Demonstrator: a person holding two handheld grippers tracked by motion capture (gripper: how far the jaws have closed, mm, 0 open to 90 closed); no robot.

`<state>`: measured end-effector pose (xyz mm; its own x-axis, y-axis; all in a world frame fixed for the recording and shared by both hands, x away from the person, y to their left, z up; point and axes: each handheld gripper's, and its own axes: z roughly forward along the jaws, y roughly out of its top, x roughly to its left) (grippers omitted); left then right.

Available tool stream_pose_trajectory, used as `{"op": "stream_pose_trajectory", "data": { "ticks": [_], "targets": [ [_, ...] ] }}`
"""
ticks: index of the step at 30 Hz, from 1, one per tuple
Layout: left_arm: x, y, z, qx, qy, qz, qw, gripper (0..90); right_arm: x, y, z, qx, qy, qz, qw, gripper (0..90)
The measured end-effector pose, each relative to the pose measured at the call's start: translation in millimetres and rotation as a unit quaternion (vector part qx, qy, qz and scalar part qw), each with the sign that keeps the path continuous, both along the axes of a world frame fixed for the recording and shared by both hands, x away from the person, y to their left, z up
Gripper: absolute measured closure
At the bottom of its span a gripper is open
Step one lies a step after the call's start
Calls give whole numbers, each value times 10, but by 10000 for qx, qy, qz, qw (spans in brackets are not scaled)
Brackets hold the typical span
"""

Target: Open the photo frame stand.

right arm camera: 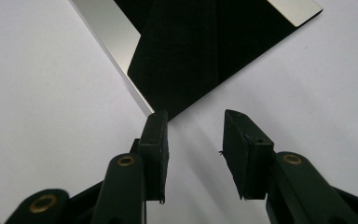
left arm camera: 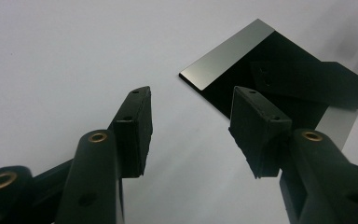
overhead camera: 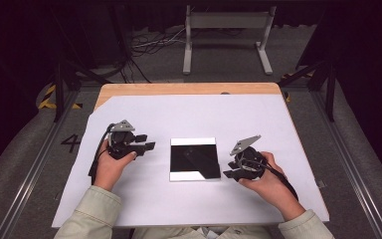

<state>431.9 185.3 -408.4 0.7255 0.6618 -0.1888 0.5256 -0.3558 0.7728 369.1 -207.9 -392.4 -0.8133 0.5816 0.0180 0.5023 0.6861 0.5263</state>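
Mirror [overhead camera: 194,159] lies flat at the sheet's [overhead camera: 144,209] centre; we flank it, left gripper [overhead camera: 148,143] at nine o'clock, right gripper [overhead camera: 230,174] at four, both jaws apart and empty, ready to pinch opposite edges.

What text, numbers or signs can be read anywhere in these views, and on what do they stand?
"4": dark figure on the grey floor left of the table.
Nothing is written on the square mirror, the white sheet or either gripper.

Glossy mirror-like square plate [overhead camera: 194,159], matt white paper [overhead camera: 144,199]
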Motion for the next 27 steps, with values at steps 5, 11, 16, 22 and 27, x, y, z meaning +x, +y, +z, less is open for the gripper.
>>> {"op": "stream_pose_trajectory", "data": {
  "ticks": [5,11,16,22,27],
  "targets": [
    [1,-11,-11,29,-7,-2,10000,496,3,32,-43,-69,110,78,9999,619],
    [-2,-23,-17,23,15,-17,10000,496,-3,84,-113,-243,269,221,9991,677],
    [1,-20,-16,33,2,-27,10000,496,-3,128,-167,-348,361,320,9982,705],
    [4,-21,-26,106,-6,-9,9999,494,14,151,-208,-447,378,339,9977,750],
    [0,-40,-39,151,7,-4,9999,494,8,185,-226,-514,375,379,9973,759]
  ]
}}
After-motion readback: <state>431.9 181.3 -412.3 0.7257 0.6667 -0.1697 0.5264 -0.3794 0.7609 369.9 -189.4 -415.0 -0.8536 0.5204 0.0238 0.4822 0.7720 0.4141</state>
